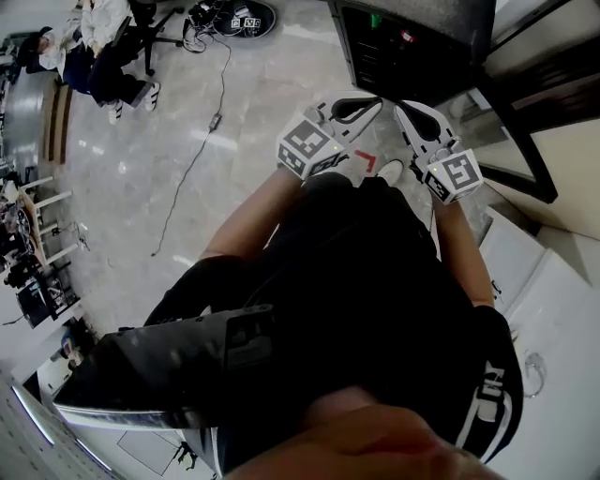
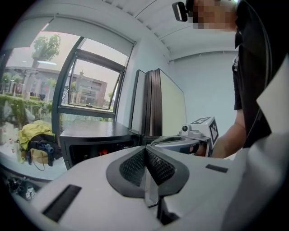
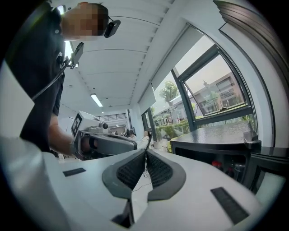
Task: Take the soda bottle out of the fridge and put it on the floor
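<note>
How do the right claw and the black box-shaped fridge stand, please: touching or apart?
Apart. The right gripper view shows background between the shut right claw and the black fridge.

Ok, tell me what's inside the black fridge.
Inside the fridge a green spot and a red spot show. The rest is too dark to tell.

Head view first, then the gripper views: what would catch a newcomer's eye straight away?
Two white grippers, the left gripper and the right gripper, are held side by side at the middle of the head view, each with jaws together on nothing. Just beyond them, at the top of that view, stands the black fridge, low against the tall windows.
</note>
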### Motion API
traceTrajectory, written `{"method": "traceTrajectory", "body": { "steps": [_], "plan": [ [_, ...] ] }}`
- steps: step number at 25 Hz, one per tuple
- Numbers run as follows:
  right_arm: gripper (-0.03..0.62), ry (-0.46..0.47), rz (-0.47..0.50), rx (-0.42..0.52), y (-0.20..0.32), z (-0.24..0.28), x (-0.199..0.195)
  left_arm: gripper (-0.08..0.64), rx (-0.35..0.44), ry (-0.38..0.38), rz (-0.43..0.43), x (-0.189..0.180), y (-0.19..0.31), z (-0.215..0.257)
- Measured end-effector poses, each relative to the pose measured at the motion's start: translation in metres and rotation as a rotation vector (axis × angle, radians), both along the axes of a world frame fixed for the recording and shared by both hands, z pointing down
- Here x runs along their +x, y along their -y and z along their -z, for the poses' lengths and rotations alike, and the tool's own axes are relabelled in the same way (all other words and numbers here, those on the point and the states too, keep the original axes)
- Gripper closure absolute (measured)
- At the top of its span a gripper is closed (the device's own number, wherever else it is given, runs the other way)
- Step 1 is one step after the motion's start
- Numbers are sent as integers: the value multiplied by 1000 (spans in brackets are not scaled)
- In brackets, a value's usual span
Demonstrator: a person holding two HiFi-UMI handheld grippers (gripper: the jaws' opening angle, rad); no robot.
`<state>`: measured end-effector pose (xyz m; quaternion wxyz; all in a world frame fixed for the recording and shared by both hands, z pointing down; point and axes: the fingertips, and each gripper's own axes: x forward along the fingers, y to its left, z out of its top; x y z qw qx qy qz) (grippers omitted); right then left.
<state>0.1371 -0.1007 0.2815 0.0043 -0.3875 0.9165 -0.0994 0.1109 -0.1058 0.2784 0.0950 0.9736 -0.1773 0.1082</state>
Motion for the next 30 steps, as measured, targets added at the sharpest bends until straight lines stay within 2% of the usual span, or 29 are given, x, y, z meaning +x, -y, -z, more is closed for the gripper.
{"method": "traceTrajectory", "body": {
  "steps": [6,11,15,20,25,27,30],
  "plan": [
    [577,-9,22,-27,32,-21,11,560,12,27,50,17,28,-16],
    [577,-7,-44,-60,48,-33,12,560,-20,13,31,18,44,-25],
    [577,-11,-118,-87,70,-53,15,560,-36,22,-6,12,65,-44],
    [577,-44,-260,-142,100,-109,30,560,-67,51,-46,9,86,-96],
    [572,-86,-398,-146,163,-160,48,560,-81,52,-35,9,132,-142],
    [534,-106,-451,-139,185,-179,58,560,-77,47,-25,14,148,-158],
    [421,-136,-533,-128,211,-201,76,560,-75,32,-27,24,160,-175]
  ]
}}
